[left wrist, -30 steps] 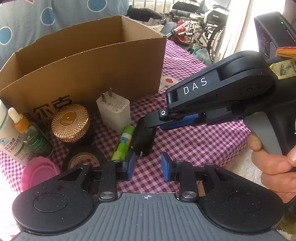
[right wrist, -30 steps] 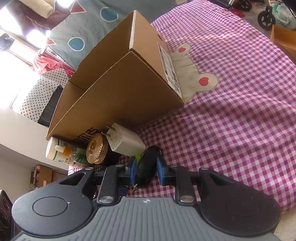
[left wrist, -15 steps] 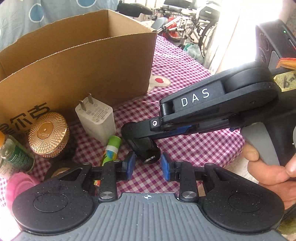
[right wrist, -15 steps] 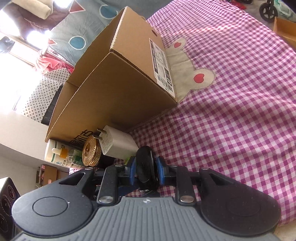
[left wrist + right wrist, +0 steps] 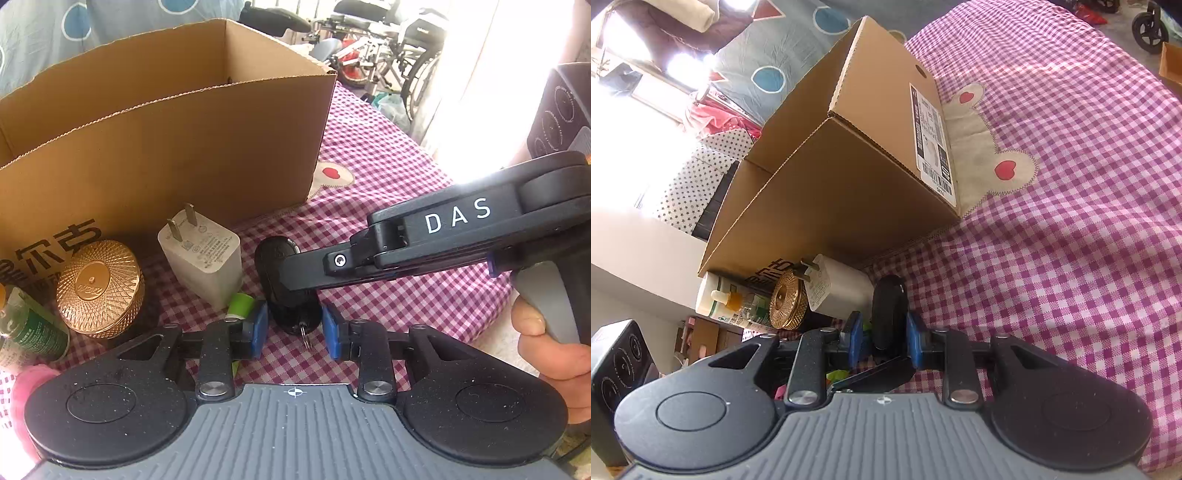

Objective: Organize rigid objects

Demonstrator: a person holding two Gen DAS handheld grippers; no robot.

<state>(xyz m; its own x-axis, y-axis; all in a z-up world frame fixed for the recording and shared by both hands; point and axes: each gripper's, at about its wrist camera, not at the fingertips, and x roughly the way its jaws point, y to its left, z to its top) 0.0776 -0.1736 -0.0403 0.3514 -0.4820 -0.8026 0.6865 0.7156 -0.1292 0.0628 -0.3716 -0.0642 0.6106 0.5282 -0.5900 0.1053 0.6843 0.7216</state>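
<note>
**Item: black key fob, one of a lot of rigid objects to be put in order.**

- Landmark: open cardboard box, standing on a purple checked cloth.
- Location of item: in front of the box's long printed wall, near its right-hand corner and apart from the wall. It stood on end with its key ring hanging at the bottom.
- Right claw: narrow, with its blue pads closed on the sides of the fob. A person's hand was on the grip.
- Left claw: narrow, holding nothing. Its pads stood either side of the fob's lower end and did not press on it.
- Other pieces in front of the same wall, none of them in the box:
  - white plug charger, just left of the fob and nearer the wall
  - gold ribbed jar, further left along the wall
  - green tube, in front of the charger and further from the box
  - dropper bottle, at the wall's far left end
  - pink piece, the furthest from the box on that side; what it was could not be made out
- Box contents: only the upper inner walls showed, and they were bare. The floor of the box was hidden.
- Progress, as judged: early. One piece was in hand and not yet over the box. At least five more waited outside it.
</note>
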